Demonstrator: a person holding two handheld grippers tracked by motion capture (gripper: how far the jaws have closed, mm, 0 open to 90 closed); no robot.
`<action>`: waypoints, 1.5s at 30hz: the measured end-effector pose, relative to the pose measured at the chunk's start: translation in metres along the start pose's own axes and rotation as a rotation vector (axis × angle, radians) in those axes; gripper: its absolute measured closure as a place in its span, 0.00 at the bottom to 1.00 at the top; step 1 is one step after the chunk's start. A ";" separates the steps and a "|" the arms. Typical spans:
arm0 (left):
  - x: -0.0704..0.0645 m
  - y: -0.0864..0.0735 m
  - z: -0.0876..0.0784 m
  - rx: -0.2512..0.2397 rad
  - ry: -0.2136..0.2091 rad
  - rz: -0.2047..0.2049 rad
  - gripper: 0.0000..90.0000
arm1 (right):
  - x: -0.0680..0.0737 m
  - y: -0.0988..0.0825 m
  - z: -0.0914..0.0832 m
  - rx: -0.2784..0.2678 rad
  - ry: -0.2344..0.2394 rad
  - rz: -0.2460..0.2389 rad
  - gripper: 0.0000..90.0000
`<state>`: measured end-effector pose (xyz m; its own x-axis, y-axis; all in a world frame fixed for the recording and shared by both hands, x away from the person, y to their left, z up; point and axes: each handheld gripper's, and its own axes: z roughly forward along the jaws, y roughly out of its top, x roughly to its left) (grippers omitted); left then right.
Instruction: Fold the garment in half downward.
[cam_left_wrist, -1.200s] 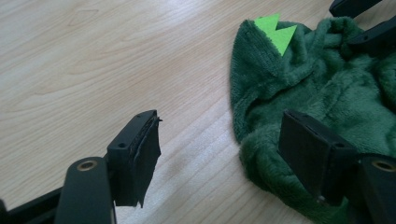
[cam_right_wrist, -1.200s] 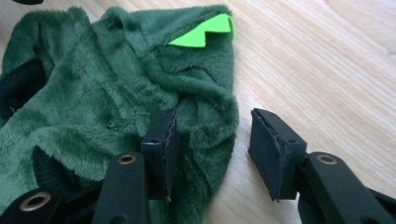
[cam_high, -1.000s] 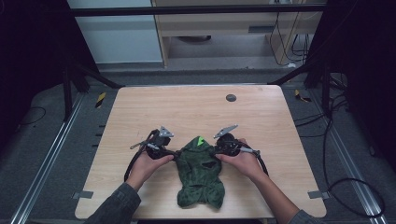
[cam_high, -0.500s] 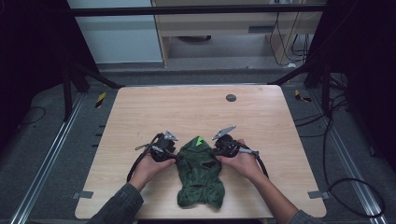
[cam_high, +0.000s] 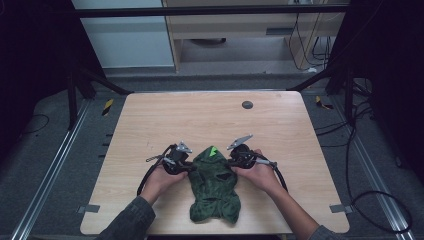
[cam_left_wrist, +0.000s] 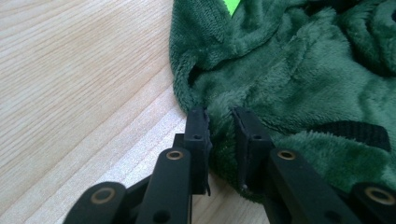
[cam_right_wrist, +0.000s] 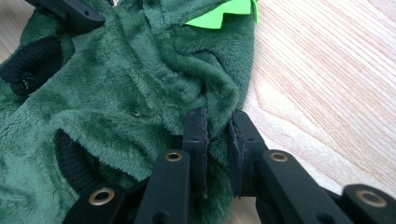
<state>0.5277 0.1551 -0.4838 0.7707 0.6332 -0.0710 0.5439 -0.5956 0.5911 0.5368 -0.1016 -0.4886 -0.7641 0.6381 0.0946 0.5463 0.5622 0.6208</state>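
Observation:
A dark green fleece garment (cam_high: 215, 185) with a bright green spike (cam_high: 213, 150) lies crumpled on the wooden table (cam_high: 200, 120), near its front edge. My left gripper (cam_high: 189, 167) sits at the garment's left edge. Its jaws have just been closing and now pinch a fold of fleece (cam_left_wrist: 303, 84) at the left gripper (cam_left_wrist: 220, 116). My right gripper (cam_high: 231, 164) is at the garment's right edge. Its jaws have also just been closing, and the right gripper (cam_right_wrist: 217, 119) clamps the fleece (cam_right_wrist: 116, 93) close to the spike (cam_right_wrist: 219, 14).
A small dark round disc (cam_high: 247, 104) lies on the table's far half. Grey tape marks (cam_high: 86, 208) sit at the front corners. Cables (cam_high: 145, 177) trail from both grippers. Bare wood stretches behind and beside the garment.
My left gripper has shifted right to the garment's edge and closed on it. The right gripper stayed in place and tightened on the fleece.

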 end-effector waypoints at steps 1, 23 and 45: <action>0.000 0.000 0.000 0.000 0.000 0.000 0.86 | 0.000 0.000 0.000 0.000 0.000 0.000 0.87; 0.004 0.011 -0.009 0.008 0.005 0.012 0.92 | 0.001 0.005 -0.007 0.000 -0.004 -0.022 0.93; 0.013 0.043 -0.043 -0.075 0.074 0.025 0.92 | -0.016 0.055 -0.045 -0.083 -0.041 -0.061 0.93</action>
<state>0.5469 0.1596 -0.4247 0.7558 0.6548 0.0022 0.4963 -0.5750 0.6505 0.5636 -0.1049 -0.4207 -0.7792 0.6263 0.0239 0.4679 0.5558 0.6871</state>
